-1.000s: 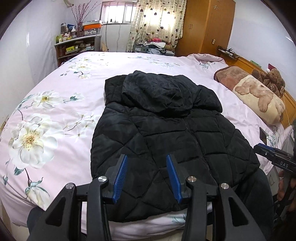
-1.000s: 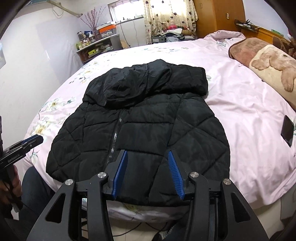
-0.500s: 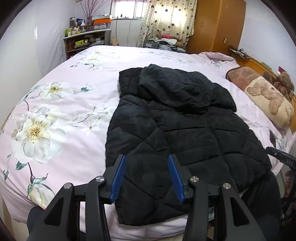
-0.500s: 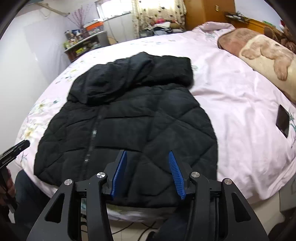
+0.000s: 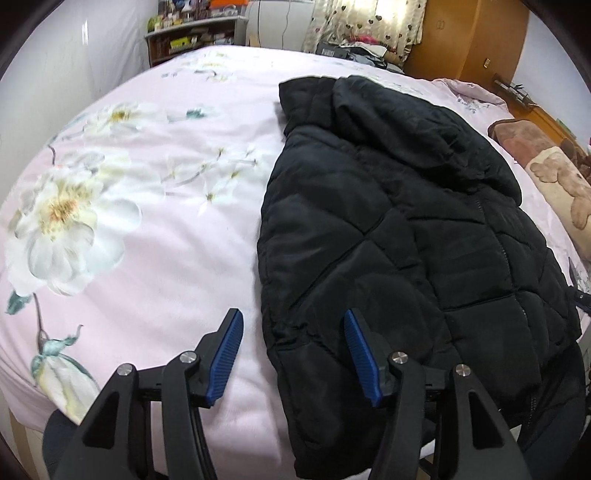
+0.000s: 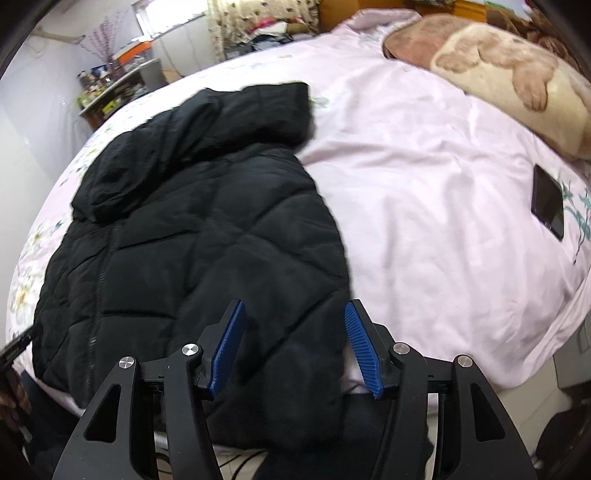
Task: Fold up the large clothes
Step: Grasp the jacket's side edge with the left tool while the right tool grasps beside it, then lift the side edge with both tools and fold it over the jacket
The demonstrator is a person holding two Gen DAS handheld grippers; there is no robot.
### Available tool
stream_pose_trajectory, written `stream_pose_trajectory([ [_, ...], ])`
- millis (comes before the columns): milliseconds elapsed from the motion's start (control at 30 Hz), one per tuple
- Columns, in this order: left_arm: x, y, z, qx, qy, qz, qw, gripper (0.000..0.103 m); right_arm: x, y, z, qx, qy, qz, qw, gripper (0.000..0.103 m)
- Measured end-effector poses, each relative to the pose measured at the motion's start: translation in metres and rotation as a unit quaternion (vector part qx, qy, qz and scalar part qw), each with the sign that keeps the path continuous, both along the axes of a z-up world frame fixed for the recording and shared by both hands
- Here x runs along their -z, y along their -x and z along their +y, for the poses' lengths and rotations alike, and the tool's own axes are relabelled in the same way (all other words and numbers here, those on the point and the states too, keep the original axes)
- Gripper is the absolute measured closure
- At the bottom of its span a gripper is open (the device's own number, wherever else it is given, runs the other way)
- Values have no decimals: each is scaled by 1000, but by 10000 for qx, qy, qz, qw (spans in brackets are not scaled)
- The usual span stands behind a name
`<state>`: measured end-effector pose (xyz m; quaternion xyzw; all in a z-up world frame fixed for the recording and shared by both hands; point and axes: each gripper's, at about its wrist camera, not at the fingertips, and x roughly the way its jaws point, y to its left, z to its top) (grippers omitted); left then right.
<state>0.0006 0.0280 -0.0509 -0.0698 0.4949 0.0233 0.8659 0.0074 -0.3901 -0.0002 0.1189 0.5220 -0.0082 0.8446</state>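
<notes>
A black quilted puffer jacket with a hood (image 5: 388, 229) lies flat on a bed covered by a pale pink sheet with large white flowers (image 5: 122, 221). The zipper faces up, the hood is at the far end, and the hem hangs over the near edge of the bed.

The left gripper (image 5: 293, 354), black with blue ribbed pads, points down at the jacket's lower left corner. Its jaws are opening. The side edge of the jacket passes between them: the left pad is over the bare sheet, the right pad is over the black fabric. The pads do not press on anything — the jacket is not held.

The right gripper (image 6: 295, 345), of the same kind, points down at the lower right corner of the black jacket (image 6: 192, 240). Its jaws are opening too. The left pad is over the fabric and the right pad is just beyond the jacket's side edge, over the pink sheet (image 6: 424, 184). Nothing is clamped here either.

On the sheet to the right of the jacket, well apart from it, lies a dark flat phone (image 6: 548, 201). Farther back there is a beige and brown pillow with a bear picture (image 6: 498, 70). At the far side of the room stand a cluttered shelf (image 5: 192, 37), a curtain with small hearts (image 5: 365, 22) and a wooden wardrobe (image 5: 469, 40).

At the left edge of the right wrist view, a hand (image 6: 13, 398) holds the other gripper's handle.
</notes>
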Motion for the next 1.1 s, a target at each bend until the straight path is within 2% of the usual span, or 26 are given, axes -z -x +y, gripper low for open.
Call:
stream_pose_trajectory([
  [167,10,0,5,-106,133,101,9998,36,17,-12,-17,122,-427,313,9985,46],
  [333,18,9,2,-65,481,255,9985,36,35,-15,-18,11,-1015,769,9919,46],
  [467,25,15,-8,20,664,369,9971,36,38,-9,-11,-111,-1114,908,9896,45],
  [500,27,16,-10,49,653,421,9970,40,39,-8,-10,-111,-1170,935,9887,45],
  [533,27,16,-13,104,630,448,9970,46,39,-7,-10,-125,-1200,947,9882,51],
  [567,25,14,-15,164,615,466,9969,56,37,-7,-8,-161,-1182,942,9884,65],
  [600,21,14,-18,212,579,458,9970,72,34,-7,-7,-166,-1211,920,9882,72],
  [633,15,14,-19,237,602,426,9970,77,30,-7,-8,-153,-1320,879,9872,83],
  [667,7,13,-19,238,666,370,9968,85,24,-6,-8,-142,-1406,814,9866,87],
  [700,-5,14,-18,242,804,244,9962,87,17,-5,-7,-158,-1414,737,9871,88],
  [933,-99,28,-2,260,1250,-921,9875,89,-54,5,-5,-358,-1759,-92,9837,91],
  [1000,-121,35,3,222,1311,-1157,9843,89,-73,11,-7,-423,-1801,-287,9823,91],
  [1100,-137,54,13,195,1375,-1340,9812,89,-93,27,-10,-532,-1851,-449,9803,91],
])
